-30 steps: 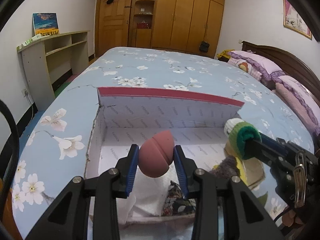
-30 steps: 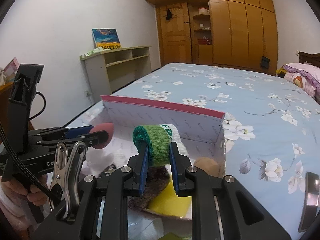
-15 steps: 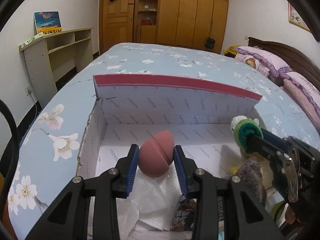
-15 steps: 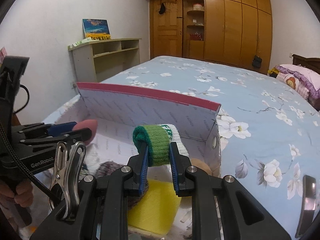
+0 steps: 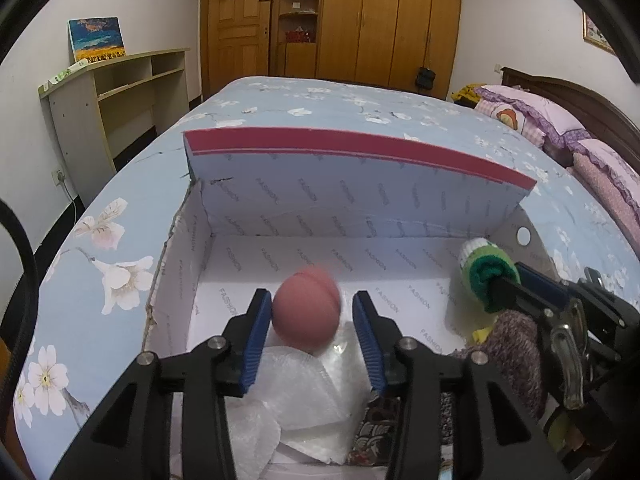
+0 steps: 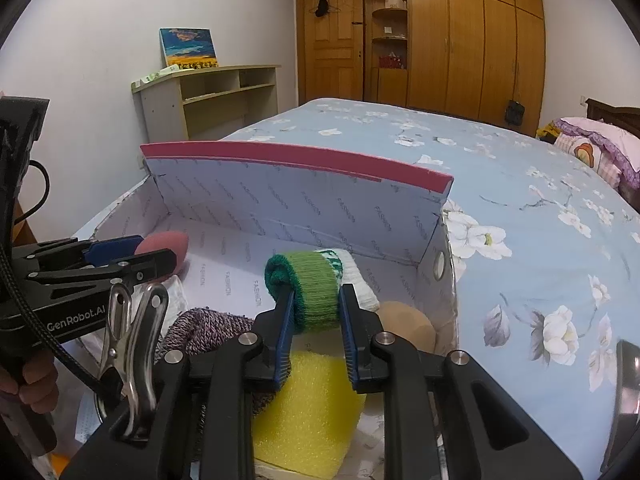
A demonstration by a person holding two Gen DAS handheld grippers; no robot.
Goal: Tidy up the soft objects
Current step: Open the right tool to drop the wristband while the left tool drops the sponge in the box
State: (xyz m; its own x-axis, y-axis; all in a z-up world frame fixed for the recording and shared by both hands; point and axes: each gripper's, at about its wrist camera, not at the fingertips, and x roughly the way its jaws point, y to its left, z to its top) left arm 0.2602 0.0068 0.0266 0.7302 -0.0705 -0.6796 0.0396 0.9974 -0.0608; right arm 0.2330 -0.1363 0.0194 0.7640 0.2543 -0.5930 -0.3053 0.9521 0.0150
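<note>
- Presently the left gripper has its jaws spread wider than the pink sponge ball between them; they have just been opening, and a clear gap shows on the ball's right side, while its left edge sits close against the left blue pad. The ball is blurred.
- From the right wrist view, the same ball pokes out past the left gripper's tips, over the left part of the box.
- On the other side, the right gripper has its jaws pressed onto a rolled green sock with a white end, pinching it on both sides and holding it above the box's contents.
- Below the left gripper lies crumpled white wrapping, with a dark patterned cloth beside it.
- Under the right gripper sits a yellow sponge; a purple-grey knitted piece lies to its left and a tan round sponge to its right, against the box wall.
- All of this lies inside an open cardboard box, white inside with printed lettering, its red-edged lid standing up at the far side.
- That box rests on a bed with a blue flowered cover; pink pillows are at its head.
- Beyond stand a pale shelf unit and a wooden wardrobe.
- Fingers of a person grip the left gripper's handle at the frame's edge.
</note>
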